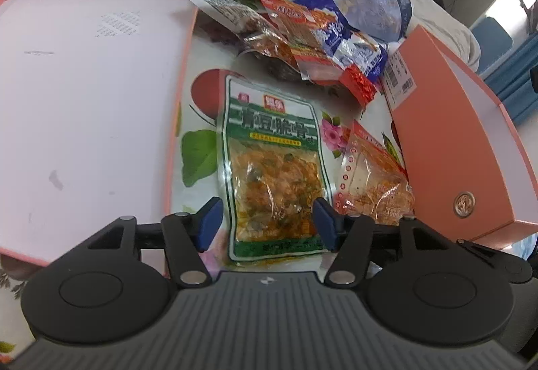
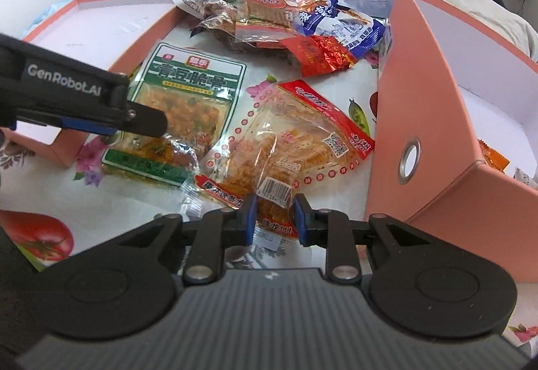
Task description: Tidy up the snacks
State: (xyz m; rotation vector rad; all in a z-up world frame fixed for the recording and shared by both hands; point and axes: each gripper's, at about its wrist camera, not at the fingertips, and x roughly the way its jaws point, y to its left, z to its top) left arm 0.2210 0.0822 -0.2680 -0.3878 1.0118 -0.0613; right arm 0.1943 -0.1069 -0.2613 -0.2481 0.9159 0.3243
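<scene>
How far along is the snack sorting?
Done: little. An orange packet already lies in the open salmon-pink box on the right. In hand: the right gripper is shut on the clear red-edged snack pouch; the left gripper is open over the green-bordered snack pouch. Left: both pouches and the heap of blue and red foil packets.

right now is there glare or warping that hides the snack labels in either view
Left wrist view: fisheye bends the pink lid edges; the green packet label reads clearly, with slight sheen on its clear window. Right wrist view: glare on the clear orange packet; the left tongs cover part of the green packet.
</scene>
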